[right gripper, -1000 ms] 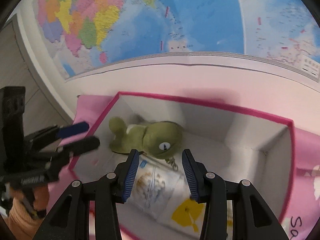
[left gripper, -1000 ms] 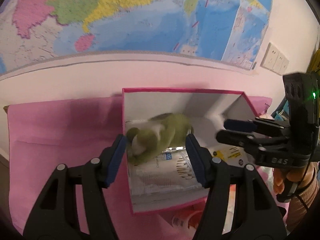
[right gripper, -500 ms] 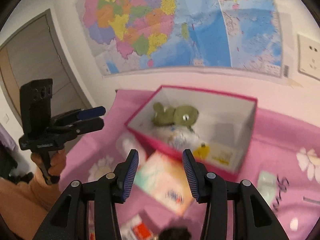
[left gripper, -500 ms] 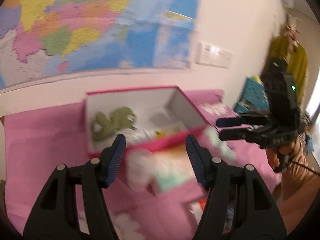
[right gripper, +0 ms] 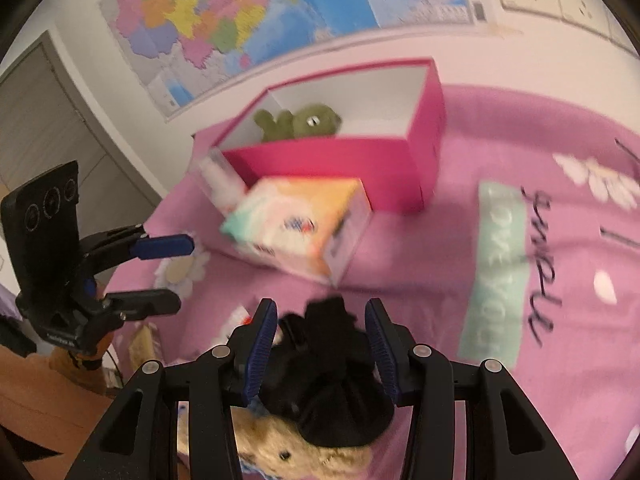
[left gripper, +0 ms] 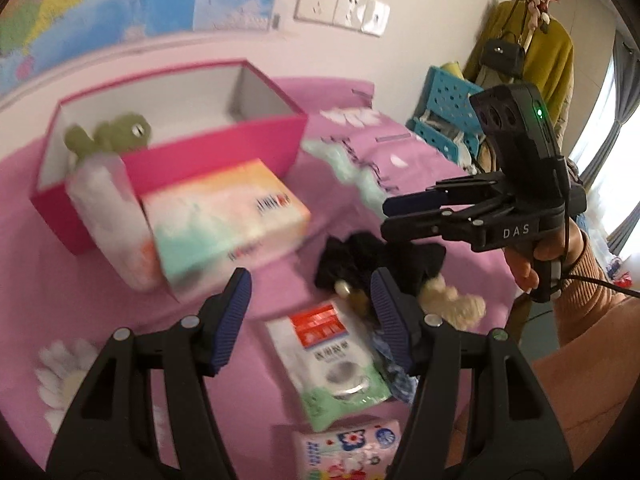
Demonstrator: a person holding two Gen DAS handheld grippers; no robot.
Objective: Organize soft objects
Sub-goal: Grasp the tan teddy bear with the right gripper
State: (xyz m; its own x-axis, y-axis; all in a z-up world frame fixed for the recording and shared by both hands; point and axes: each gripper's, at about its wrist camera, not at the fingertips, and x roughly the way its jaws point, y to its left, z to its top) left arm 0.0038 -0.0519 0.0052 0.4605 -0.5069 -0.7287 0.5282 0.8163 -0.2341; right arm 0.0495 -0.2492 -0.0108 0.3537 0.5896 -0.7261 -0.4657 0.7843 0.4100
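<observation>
A pink box [left gripper: 208, 148] [right gripper: 360, 160] on the pink cloth holds a green plush frog [left gripper: 116, 132] [right gripper: 300, 122]. A pastel tissue box [left gripper: 224, 220] [right gripper: 296, 228] and a white soft pack [left gripper: 108, 216] lie in front of it. A tan teddy in a black hat [right gripper: 328, 376] [left gripper: 380, 264] lies nearer. My left gripper [left gripper: 310, 316] is open and empty above a white-green wipes packet [left gripper: 332, 356]. My right gripper [right gripper: 322, 354] is open, its jaws on either side of the black hat, not closed on it.
A floral tissue pack [left gripper: 348, 452] lies at the near edge. A blue crate [left gripper: 448, 112] and hanging coats [left gripper: 532, 48] stand at the right. A wall map [right gripper: 248, 12] and sockets [left gripper: 340, 6] are behind the box.
Both grippers have pulled back from the box and dropped lower. The left now looks down at the wipes packet; the right now straddles the teddy's black hat.
</observation>
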